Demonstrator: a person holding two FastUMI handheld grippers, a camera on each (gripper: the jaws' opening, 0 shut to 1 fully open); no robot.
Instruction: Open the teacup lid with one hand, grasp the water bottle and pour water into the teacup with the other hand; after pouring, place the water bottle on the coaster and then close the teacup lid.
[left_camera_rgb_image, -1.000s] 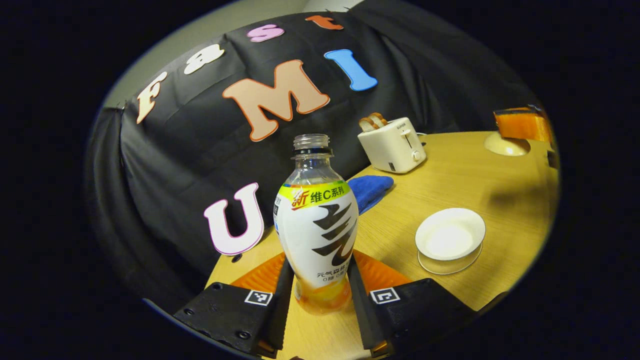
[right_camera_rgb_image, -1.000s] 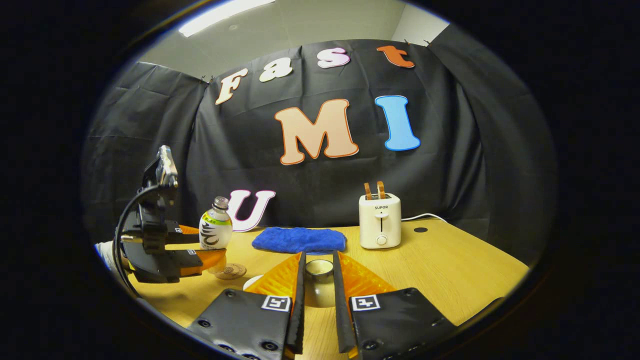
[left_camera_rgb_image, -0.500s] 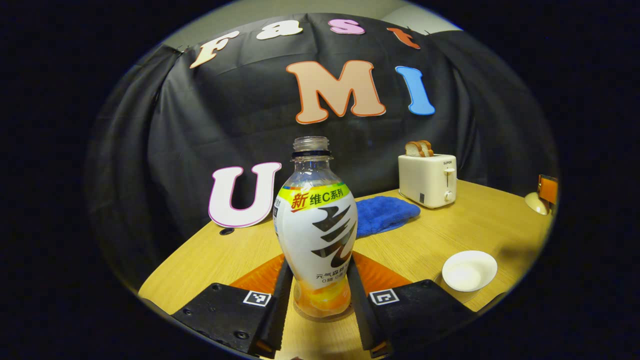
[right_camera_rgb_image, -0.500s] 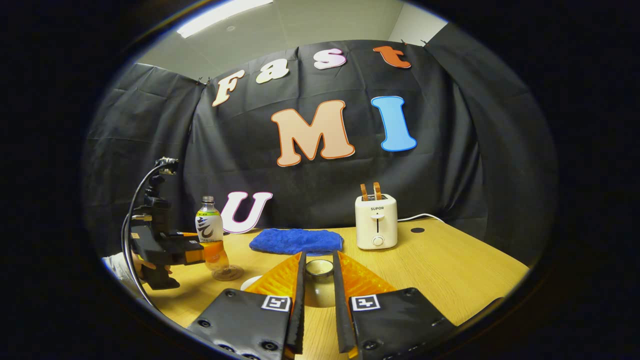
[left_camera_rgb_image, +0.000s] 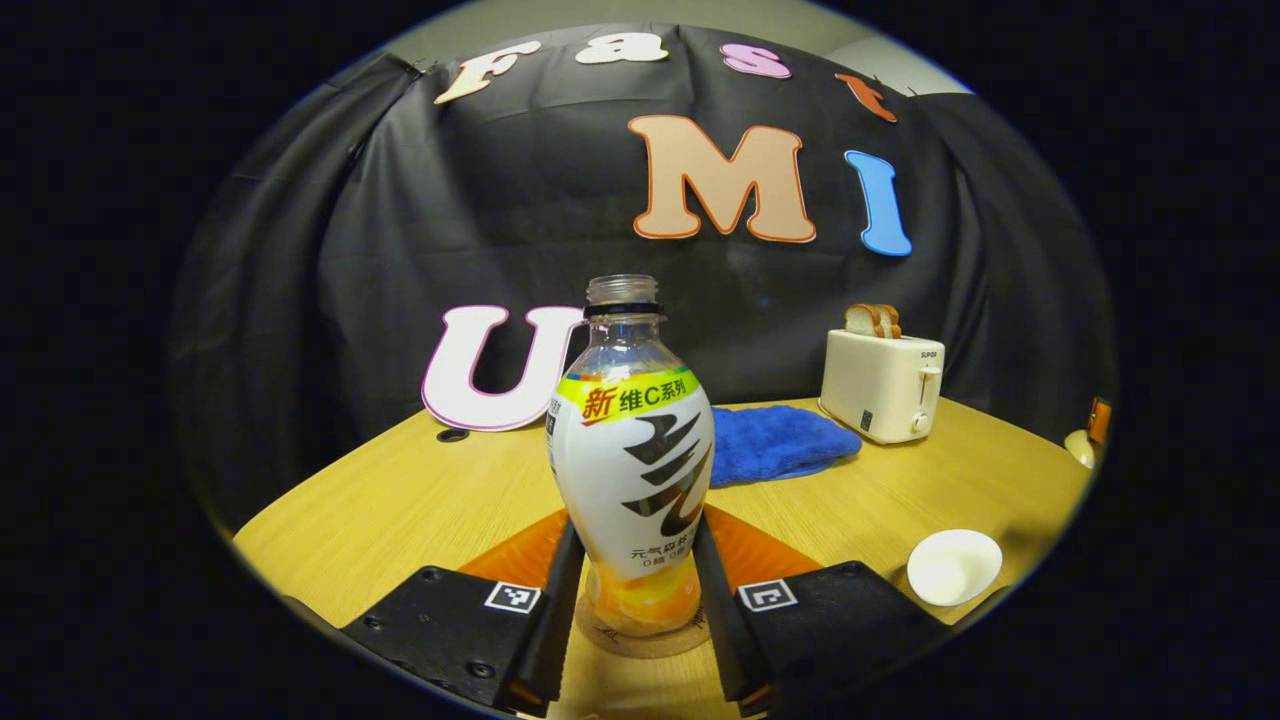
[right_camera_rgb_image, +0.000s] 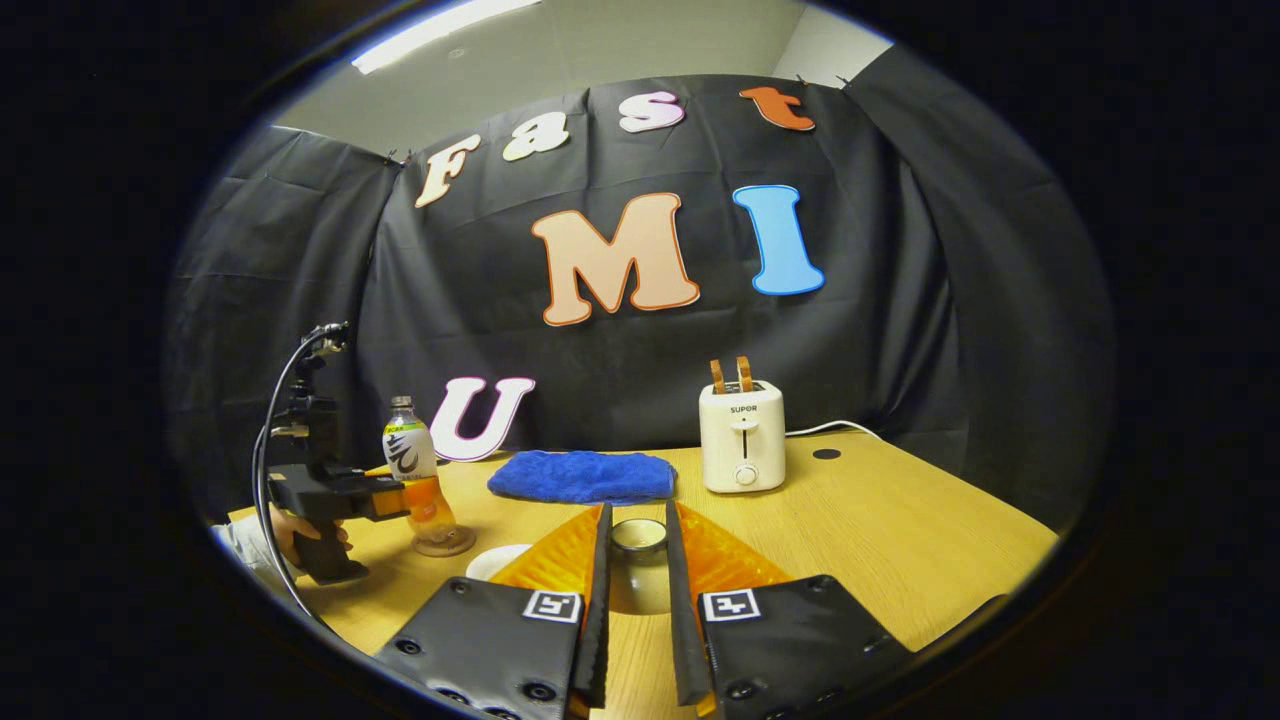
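L gripper (left_camera_rgb_image: 630, 610) is clamping the water bottle (left_camera_rgb_image: 632, 470) low on its body, both fingers pressing its sides; bottle is standing upright, uncapped, w/ its base sitting on the round coaster (left_camera_rgb_image: 640, 640), or very nearly so. From the right gripper view the same bottle (right_camera_rgb_image: 412, 475) is resting on the coaster (right_camera_rgb_image: 445, 545) at the table's far-left side, a hand (right_camera_rgb_image: 290, 525) gripping the L tool's handle. R gripper (right_camera_rgb_image: 637, 590) is holding the teacup lid (right_camera_rgb_image: 638, 560), fingers narrow and pinching its knob, lid raised off the cup. The open white teacup (left_camera_rgb_image: 953, 566) is sitting on the wooden table (left_camera_rgb_image: 420, 500), well apart from the bottle. Judging by this, pouring looks done and the bottle-to-coaster step is finishing. Next: L fingers need to spread and back off w/o tipping the bottle, then R needs to bring the lid over the cup and lower it square onto the rim.
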